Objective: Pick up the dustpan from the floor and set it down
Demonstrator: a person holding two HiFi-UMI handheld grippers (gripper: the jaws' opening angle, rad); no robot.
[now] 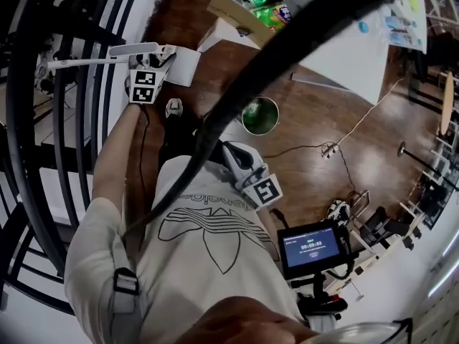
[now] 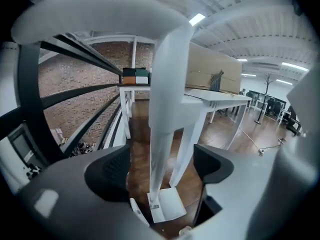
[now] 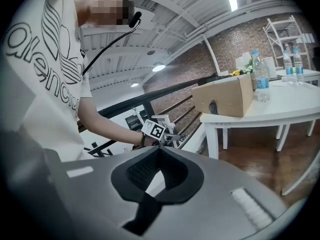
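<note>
The white long-handled dustpan stands at the upper left of the head view, its pan (image 1: pixel 185 67) on the wooden floor and its handle (image 1: pixel 79 63) reaching left towards the railing. My left gripper (image 1: pixel 161 57) is at the handle just above the pan. In the left gripper view the handle (image 2: pixel 162 134) runs up between the wide jaws of the left gripper (image 2: pixel 162 166) with a gap on each side, and the pan (image 2: pixel 167 204) lies below by a table leg. My right gripper (image 1: pixel 228 147) hangs by the person's waist. Its jaws (image 3: pixel 160 150) are shut and hold nothing.
A black railing (image 1: pixel 43 120) runs down the left side. A green bucket (image 1: pixel 259 115) stands on the floor right of the person's shoe (image 1: pixel 173 107). Behind it are a white table (image 1: pixel 351 49), a cardboard box (image 1: pixel 237 9) and a floor cable (image 1: pixel 323 149). A small screen (image 1: pixel 312 246) sits at lower right.
</note>
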